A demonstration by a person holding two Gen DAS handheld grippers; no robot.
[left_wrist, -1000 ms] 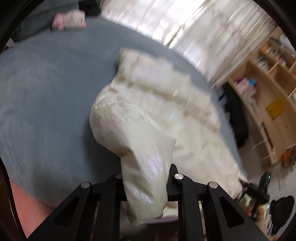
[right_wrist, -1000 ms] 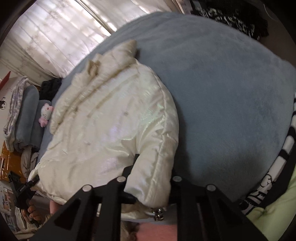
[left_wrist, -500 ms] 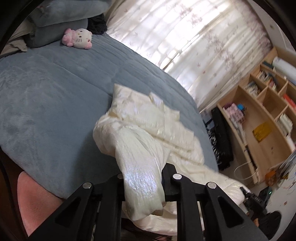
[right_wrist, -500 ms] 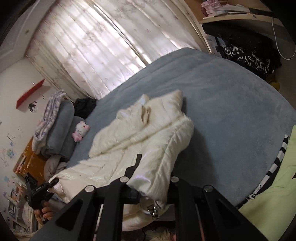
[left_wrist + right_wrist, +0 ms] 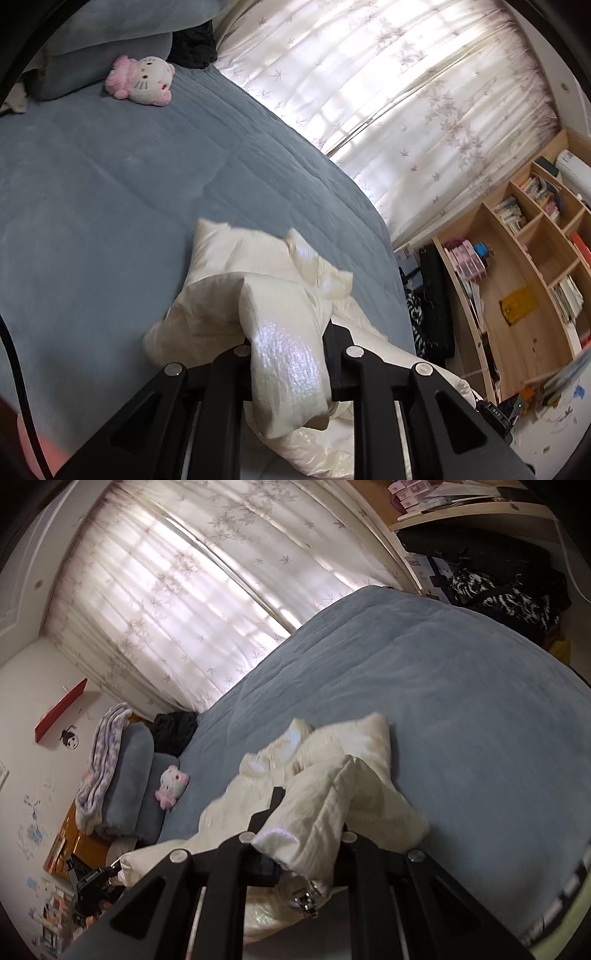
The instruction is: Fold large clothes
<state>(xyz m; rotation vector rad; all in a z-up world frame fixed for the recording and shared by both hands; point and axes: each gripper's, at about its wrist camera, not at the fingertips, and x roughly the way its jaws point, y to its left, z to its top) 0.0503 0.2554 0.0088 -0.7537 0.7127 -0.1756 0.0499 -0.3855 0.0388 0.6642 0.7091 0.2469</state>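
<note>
A cream puffy jacket [image 5: 258, 273] lies bunched at the near edge of a blue bed [image 5: 110, 192]. My left gripper [image 5: 288, 354] is shut on a fold of the jacket's lower edge and holds it raised. In the right wrist view the same jacket [image 5: 332, 760] shows, with its far end resting on the bed [image 5: 461, 701]. My right gripper [image 5: 306, 842] is shut on the jacket's other lower corner, near a metal zipper pull [image 5: 304, 901]. The jacket hangs between both grippers.
A pink and white plush cat [image 5: 142, 81] lies near grey pillows [image 5: 110, 37] at the head of the bed. White curtains [image 5: 406, 92] cover the window beyond. A wooden bookshelf [image 5: 524, 266] stands at the foot side, with dark bags [image 5: 491, 590] beside it.
Both grippers have lifted and pulled back with the jacket's lower edge. The jacket now bunches up near the bed's edge, and more of the room shows in both views.
</note>
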